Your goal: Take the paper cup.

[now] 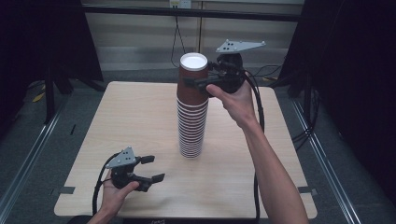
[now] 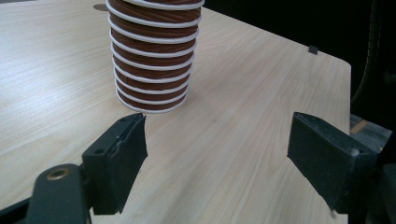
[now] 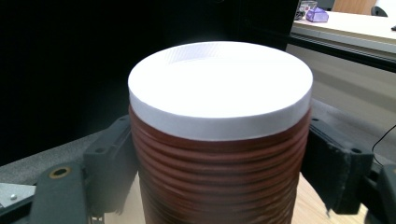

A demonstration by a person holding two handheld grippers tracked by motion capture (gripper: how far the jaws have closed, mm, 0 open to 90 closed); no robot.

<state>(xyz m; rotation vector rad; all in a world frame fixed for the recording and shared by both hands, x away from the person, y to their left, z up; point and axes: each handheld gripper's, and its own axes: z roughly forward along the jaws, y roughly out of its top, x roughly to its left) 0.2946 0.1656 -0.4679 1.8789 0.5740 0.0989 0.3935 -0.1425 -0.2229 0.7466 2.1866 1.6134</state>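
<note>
The right claw [image 1: 198,84] clasps the top cup [image 3: 219,135] of the tall stack [image 1: 192,123] mid-counter [image 1: 140,121], while the left claw [image 1: 152,168] rests released nearby; a skewed lift could topple the unbraced stack.

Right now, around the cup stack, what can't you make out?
- Right tongs contact on the top cup: right gripper view, the cup wall hides the pads, so their grip is unclear.
- Stack of cups: left gripper view, the top edge cuts off its upper part.
- Cup interior: glare whitens it.
</note>
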